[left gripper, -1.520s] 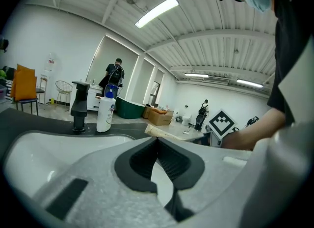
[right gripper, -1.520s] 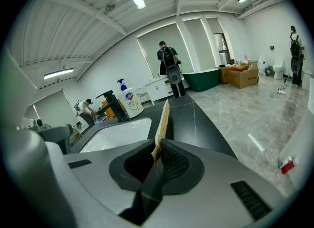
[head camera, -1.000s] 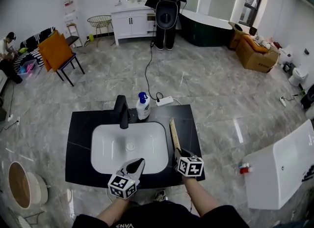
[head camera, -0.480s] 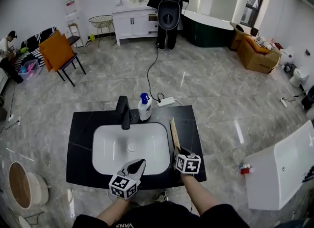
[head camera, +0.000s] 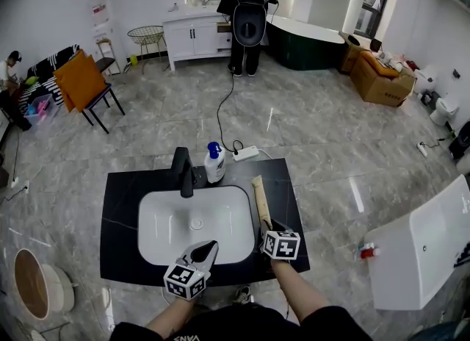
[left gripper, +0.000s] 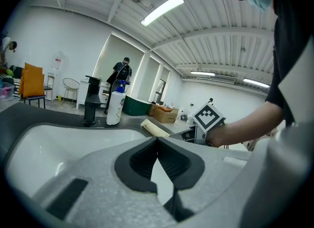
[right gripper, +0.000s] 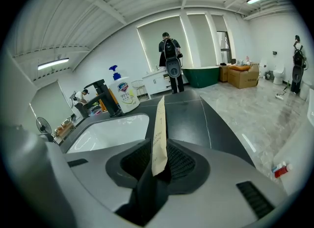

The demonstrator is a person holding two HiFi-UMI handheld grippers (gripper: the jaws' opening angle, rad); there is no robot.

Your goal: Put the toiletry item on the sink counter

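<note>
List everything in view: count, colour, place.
counter: one, black, centre floor
sink basin: one, white, set in the counter
faucet: one, black, behind the basin
pump bottle: one, white with blue top, right of the faucet
long box: one, tan, on the counter right of the basin
power strip: one, white, floor behind the counter
chair: one, orange, far left
bathtub: one, dark green, back right
standing person: one, dark clothes, at the back
left gripper: one, grey, over the basin's near rim, fingers together, empty
right gripper: one, grey, fingers opening around the box's near end
</note>
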